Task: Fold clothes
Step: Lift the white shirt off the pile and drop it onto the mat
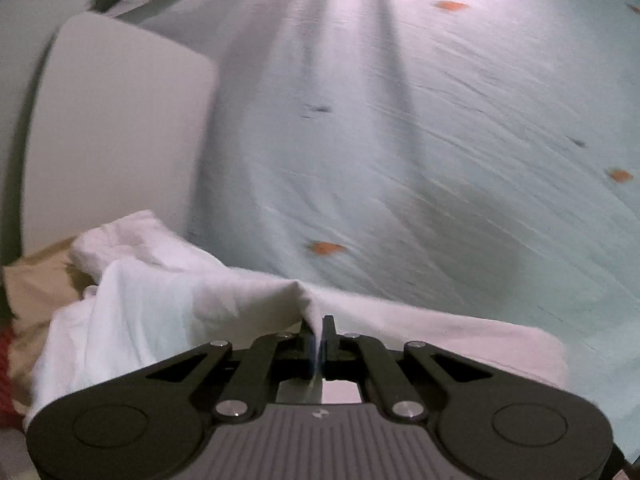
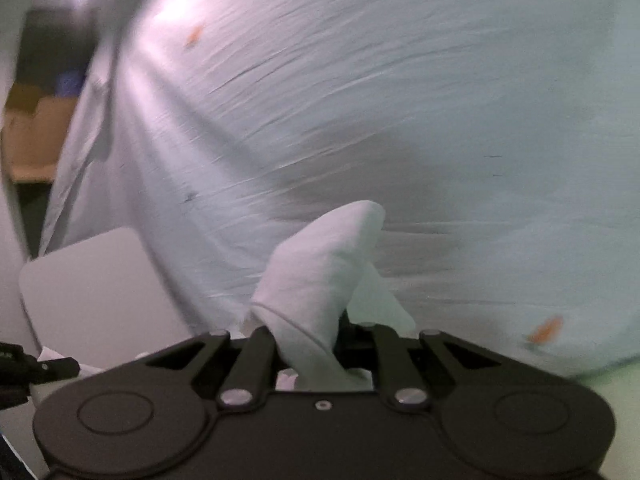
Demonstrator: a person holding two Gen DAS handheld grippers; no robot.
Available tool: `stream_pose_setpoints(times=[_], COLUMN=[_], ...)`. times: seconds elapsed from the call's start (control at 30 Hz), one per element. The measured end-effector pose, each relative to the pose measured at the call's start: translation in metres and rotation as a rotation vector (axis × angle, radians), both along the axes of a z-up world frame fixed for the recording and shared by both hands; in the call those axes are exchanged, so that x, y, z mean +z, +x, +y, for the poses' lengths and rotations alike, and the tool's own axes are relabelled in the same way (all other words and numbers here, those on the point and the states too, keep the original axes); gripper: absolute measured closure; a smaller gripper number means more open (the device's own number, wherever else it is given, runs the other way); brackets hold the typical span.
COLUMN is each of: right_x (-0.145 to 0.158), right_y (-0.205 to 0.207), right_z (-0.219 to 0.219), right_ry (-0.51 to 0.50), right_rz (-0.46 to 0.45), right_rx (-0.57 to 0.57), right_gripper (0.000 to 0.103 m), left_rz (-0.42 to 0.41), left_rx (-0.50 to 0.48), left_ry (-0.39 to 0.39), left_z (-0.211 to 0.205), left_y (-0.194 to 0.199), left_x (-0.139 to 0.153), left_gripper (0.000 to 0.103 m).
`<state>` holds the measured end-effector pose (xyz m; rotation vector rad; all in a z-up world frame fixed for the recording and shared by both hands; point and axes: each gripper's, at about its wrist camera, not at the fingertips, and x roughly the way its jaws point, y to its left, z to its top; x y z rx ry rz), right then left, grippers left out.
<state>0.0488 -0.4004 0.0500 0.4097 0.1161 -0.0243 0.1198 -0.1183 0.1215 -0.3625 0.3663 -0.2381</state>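
Observation:
A white garment (image 1: 168, 300) is held by both grippers above a pale blue bedsheet (image 1: 440, 140) with small orange marks. My left gripper (image 1: 319, 334) is shut on a thin edge of the white garment, which drapes to the left and right of the jaws. In the right wrist view my right gripper (image 2: 320, 344) is shut on a bunched fold of the white garment (image 2: 320, 272), which stands up between the fingers and hides the fingertips. Both views are motion-blurred.
A white rounded panel (image 1: 120, 128) stands at the left of the bed, also in the right wrist view (image 2: 92, 288). Beige and red fabric (image 1: 28, 292) lies at the far left. A brown cardboard box (image 2: 36, 136) sits beyond the sheet's left edge.

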Motion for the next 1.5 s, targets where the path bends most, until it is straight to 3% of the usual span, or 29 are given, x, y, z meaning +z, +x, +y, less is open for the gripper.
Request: stream_pose_setpoints(times=[0.07,0.2,0.33,0.43,0.57,0.73,0.83,1.07,1.13,1.5], right_x=[0.000,0.017,0.015,-0.005,-0.057,-0.111,-0.122,-0.149,-0.164,-0.233], right_y=[-0.031,-0.089,-0.139,-0.148,-0.162,-0.196,-0.203,-0.188,-0.181,-0.156], right_z=[-0.029,-0.078,-0.141,-0.175,-0.201,-0.216,-0.215,-0.188,-0.179,-0.127], right_ry=[0.004,-0.085,-0.117,-0.184,-0.175,-0.064,-0.035,0.071,0.122,0.361], right_rz=[-0.004,-0.025,-0.001,0.182,0.401,0.502,0.523,0.577,0.610,0.803], right_rx=[-0.043,-0.151,-0.304,-0.401,-0.443,-0.406,-0.386,-0.355,-0.372,-0.457], right_gripper=[0.093,0.093,0.092,0.085,0.068,0.065,0.062,0.037,0.032,0.021], left_rz=[-0.010,-0.031,0.015,0.133,0.243,0.341,0.391,0.494,0.505,0.641], left_rx=[-0.042,-0.158,-0.309,-0.434,-0.471,-0.378,-0.322,-0.199,-0.175,-0.108], left_ry=[-0.006,-0.022,-0.025,0.028,0.106,0.156,0.171,0.203,0.215,0.228], left_z=[-0.029,-0.094,-0.167,-0.219,-0.244,-0.220,-0.197,-0.144,-0.127,-0.057], left_y=[-0.023,-0.066,-0.097,-0.112,-0.130,-0.137,-0.135,-0.129,-0.122,-0.045], left_x=[0.005,0.012,0.001,-0.033,-0.079,-0.112,-0.127,-0.157,-0.165,-0.202], left_gripper=[0.101,0.101,0.099,0.087,0.081,0.074,0.069,0.063,0.056,0.050])
